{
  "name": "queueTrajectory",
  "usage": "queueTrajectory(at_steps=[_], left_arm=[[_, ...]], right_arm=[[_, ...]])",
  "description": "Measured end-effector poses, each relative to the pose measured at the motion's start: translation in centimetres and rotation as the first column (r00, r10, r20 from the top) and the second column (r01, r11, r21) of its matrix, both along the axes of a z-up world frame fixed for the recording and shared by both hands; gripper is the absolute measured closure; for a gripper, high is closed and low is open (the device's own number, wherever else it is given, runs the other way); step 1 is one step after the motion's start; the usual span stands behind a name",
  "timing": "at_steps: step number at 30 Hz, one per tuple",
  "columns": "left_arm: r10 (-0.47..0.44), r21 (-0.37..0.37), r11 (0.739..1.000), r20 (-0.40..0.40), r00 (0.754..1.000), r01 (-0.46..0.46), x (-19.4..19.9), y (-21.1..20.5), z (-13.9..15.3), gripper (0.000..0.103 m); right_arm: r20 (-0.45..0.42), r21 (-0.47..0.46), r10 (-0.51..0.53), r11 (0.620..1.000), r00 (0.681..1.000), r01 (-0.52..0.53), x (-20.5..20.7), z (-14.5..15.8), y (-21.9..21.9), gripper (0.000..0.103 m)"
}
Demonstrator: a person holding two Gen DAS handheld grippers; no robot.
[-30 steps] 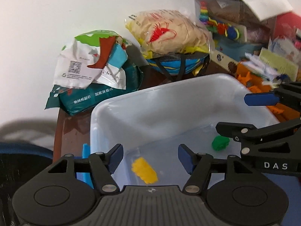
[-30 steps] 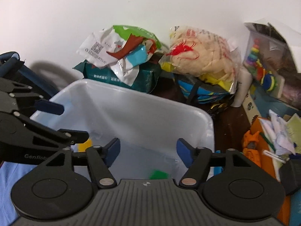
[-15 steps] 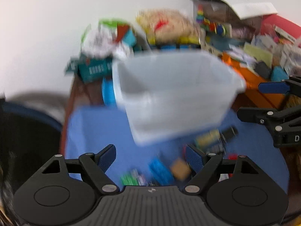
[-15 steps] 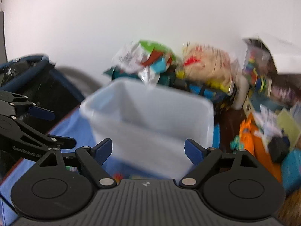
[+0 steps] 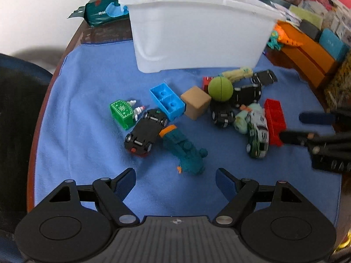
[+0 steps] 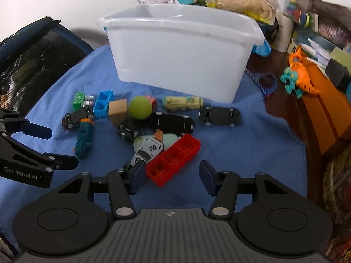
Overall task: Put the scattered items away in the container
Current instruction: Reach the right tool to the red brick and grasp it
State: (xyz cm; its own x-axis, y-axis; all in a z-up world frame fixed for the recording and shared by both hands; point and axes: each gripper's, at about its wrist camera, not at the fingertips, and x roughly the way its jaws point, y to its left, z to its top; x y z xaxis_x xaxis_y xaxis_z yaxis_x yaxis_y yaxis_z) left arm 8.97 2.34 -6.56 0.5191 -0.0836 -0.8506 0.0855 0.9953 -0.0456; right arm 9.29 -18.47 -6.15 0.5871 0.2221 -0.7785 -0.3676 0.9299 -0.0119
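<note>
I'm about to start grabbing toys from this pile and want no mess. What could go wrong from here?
The green ball rests against the tan cube and a black car; pulling either may send it rolling. The right gripper hovers open by the red brick, which touches the white race car, so closing could catch both.

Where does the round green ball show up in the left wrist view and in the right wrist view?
Left wrist: the round green ball sits right of centre, touching the tan cube on its left.
Right wrist: the ball sits left of centre, again with the cube on its left.
Shared landmark: the white plastic bin behind it.
</note>
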Motion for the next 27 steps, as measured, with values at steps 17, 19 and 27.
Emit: queueTrajectory(at_steps=[17,19,27], left_arm=[[0.003,0.024,1.0,0.014,1.0,-0.004,2.5,0.5,-1.1,0.021],[0.002,0.027,1.0,0.013,1.0,-0.003,2.5,0.5,-1.1,0.021],[-0.004,0.03,1.0,0.011,1.0,0.004,3.0,-0.3,-1.3,0.021]], right_arm=[[0.027,-0.051,-0.022,0.998,0.999,0.024,-0.2,-1.5,0.2,0.045],[0.028,-0.059,-0.056,0.997,0.998,0.057,-0.1,-1.4,-0.8,0.045],[-0.01,-0.012,-0.136,0.991,0.991,0.136,0.4,-1.8,-3.3,0.043]])
